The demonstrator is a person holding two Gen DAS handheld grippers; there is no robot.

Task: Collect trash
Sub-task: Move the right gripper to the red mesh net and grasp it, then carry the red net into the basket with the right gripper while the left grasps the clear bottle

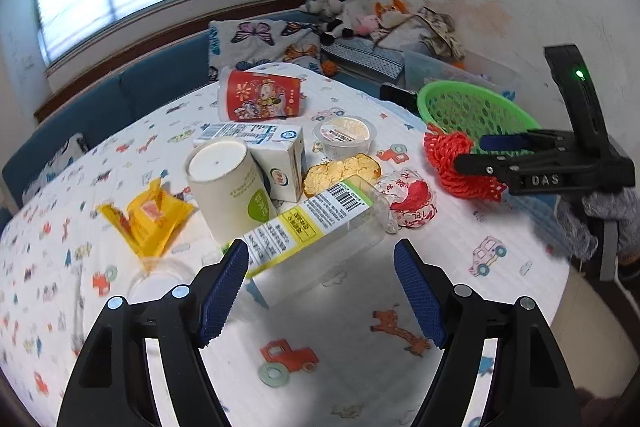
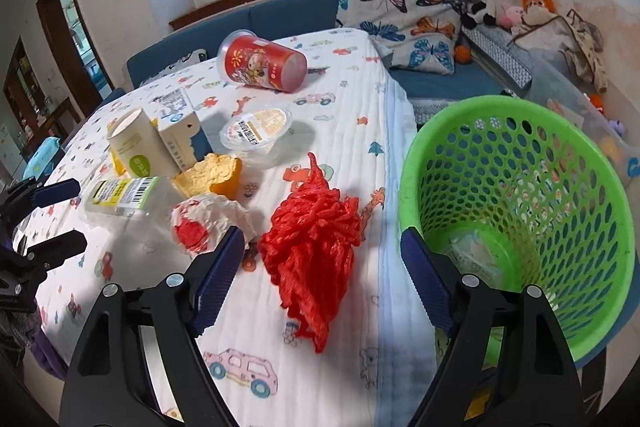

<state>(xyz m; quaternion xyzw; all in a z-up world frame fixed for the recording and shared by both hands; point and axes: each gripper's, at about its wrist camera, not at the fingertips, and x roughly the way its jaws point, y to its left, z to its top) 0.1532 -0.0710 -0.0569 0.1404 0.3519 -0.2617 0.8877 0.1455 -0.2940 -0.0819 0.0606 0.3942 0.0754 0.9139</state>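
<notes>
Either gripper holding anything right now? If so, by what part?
Nothing held. Left gripper is open, straddling the clear plastic bottle without clamping it. Right gripper is open over the red mesh netting.

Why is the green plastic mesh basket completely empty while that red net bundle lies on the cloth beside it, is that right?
Not quite: the green plastic mesh basket already holds a crumpled pale wrapper at its bottom, as the right wrist view shows. The red net bundle does lie on the cloth beside it.

The left wrist view looks forward and down between its left claw over the tabletop, close to a clear plastic labelled bottle just ahead. The right wrist view looks likewise past its right claw, near a red mesh net bundle ahead. Both share the litter and the green perforated plastic basket.
</notes>
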